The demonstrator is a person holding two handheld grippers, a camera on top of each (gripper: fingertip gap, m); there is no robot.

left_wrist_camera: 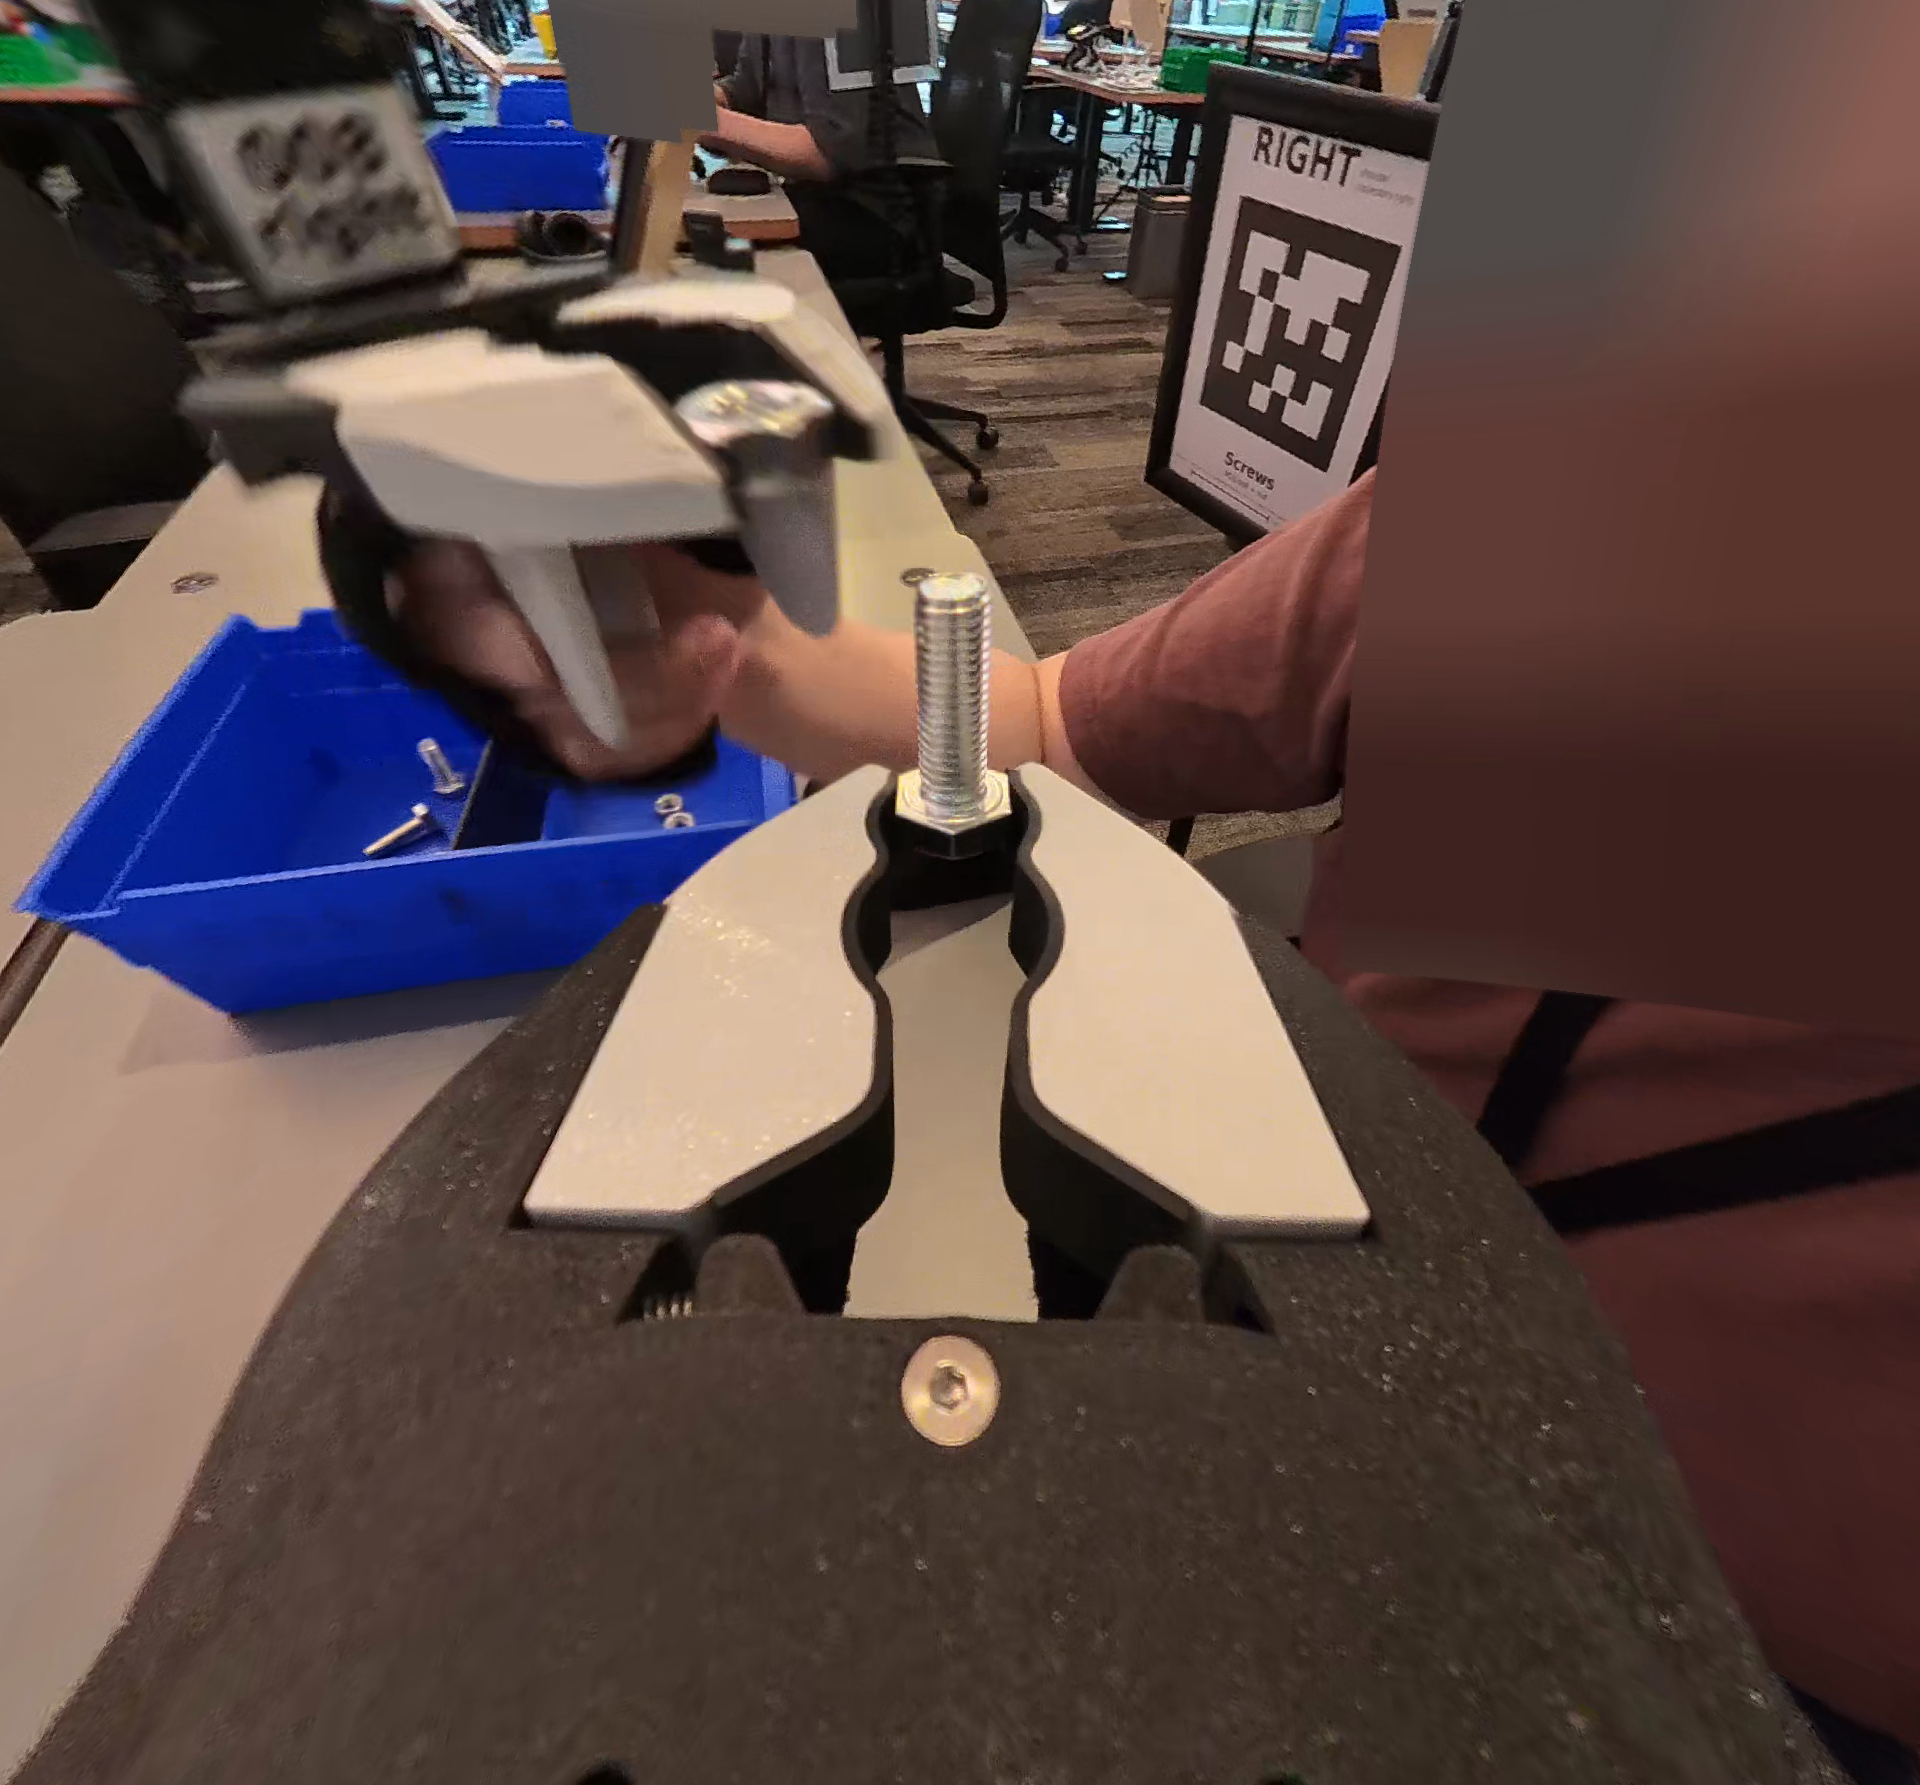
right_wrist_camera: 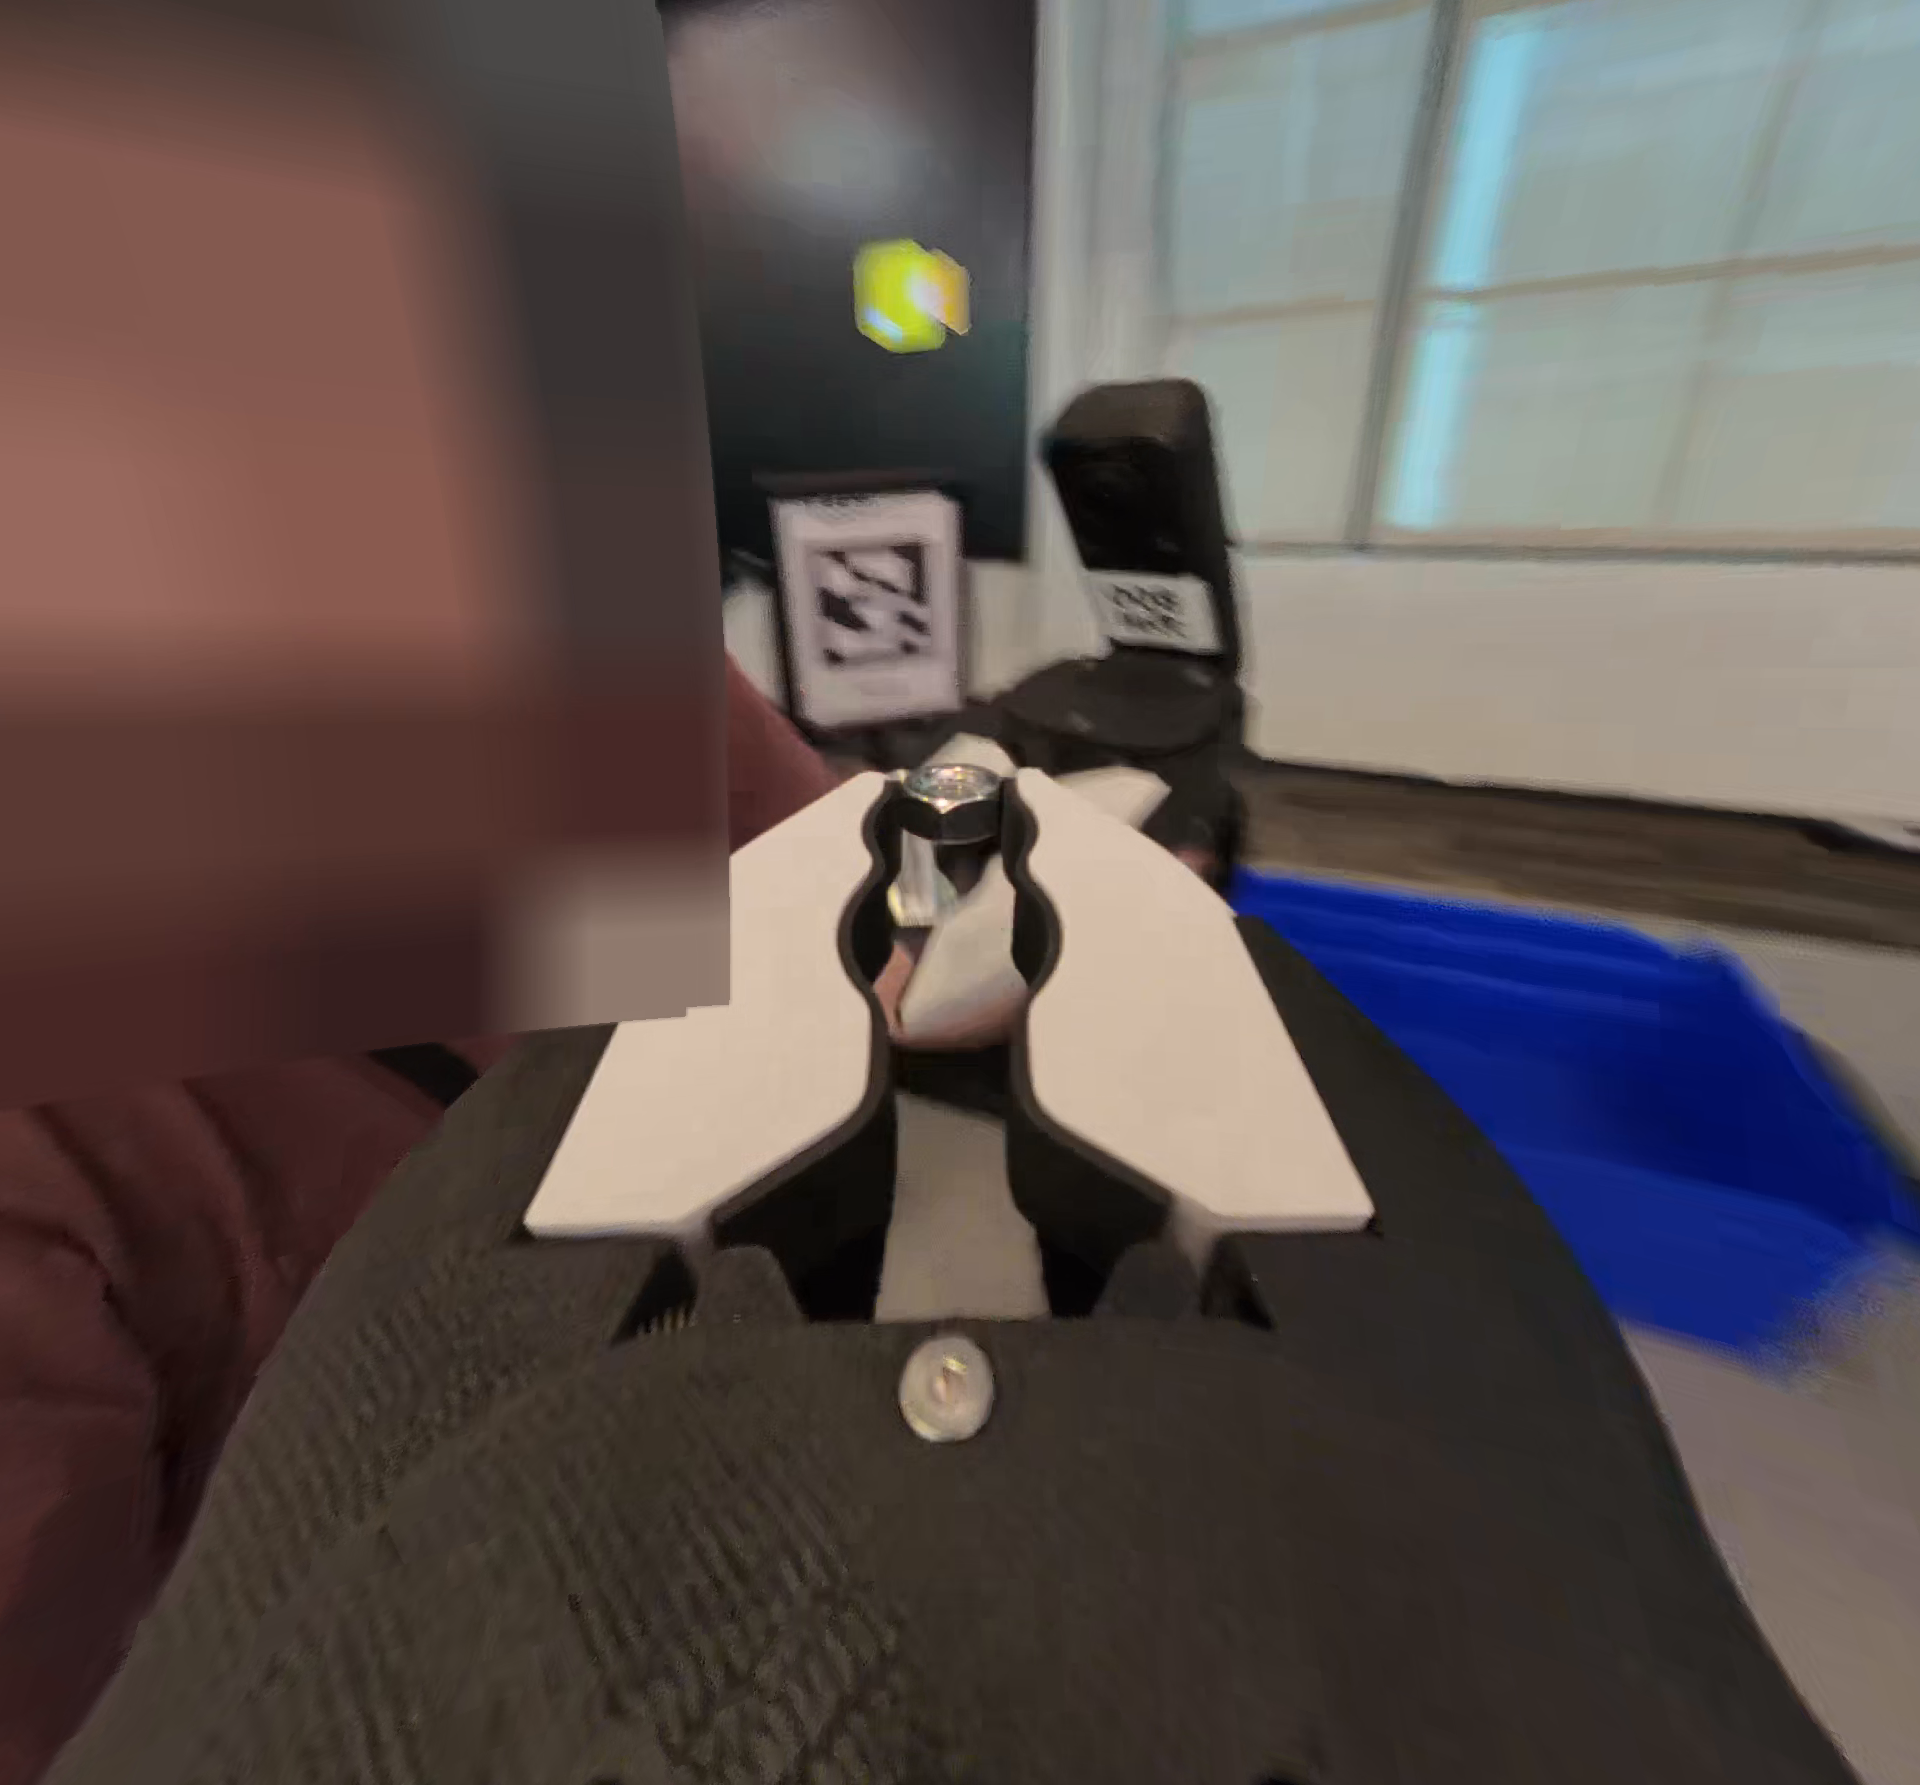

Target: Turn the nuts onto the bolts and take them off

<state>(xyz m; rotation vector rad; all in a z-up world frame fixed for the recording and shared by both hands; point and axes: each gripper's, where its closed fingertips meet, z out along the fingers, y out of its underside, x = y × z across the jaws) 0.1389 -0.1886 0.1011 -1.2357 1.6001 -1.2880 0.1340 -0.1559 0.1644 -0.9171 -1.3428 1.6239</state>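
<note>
the left hand-held gripper (left_wrist_camera: pixel 951 805) is closed on the hexagonal head of a bolt (left_wrist_camera: pixel 953 696). the bolt stands upright, threaded shank pointing up, with its head clamped between the two fingertips.

the right hand-held gripper (left_wrist_camera: pixel 774 447) is closed on a silver hex nut (left_wrist_camera: pixel 753 416). in the left wrist view it sits above and to the left of the bolt tip, apart from the thread. the right wrist view shows the nut (right_wrist_camera: pixel 948 803) seated flat between the fingertips of this gripper (right_wrist_camera: pixel 948 805), with the bolt shank visible just below and behind it; that view is blurred, so contact between nut and thread cannot be confirmed there.

a blue bin (left_wrist_camera: pixel 312 914) rests on the grey desk (left_wrist_camera: pixel 125 1268) to the left. it holds two loose bolts (left_wrist_camera: pixel 416 805) in one compartment and two small nuts (left_wrist_camera: pixel 673 810) in the adjoining compartment. a framed marker sign (left_wrist_camera: pixel 1288 322) stands behind the desk edge.
</note>
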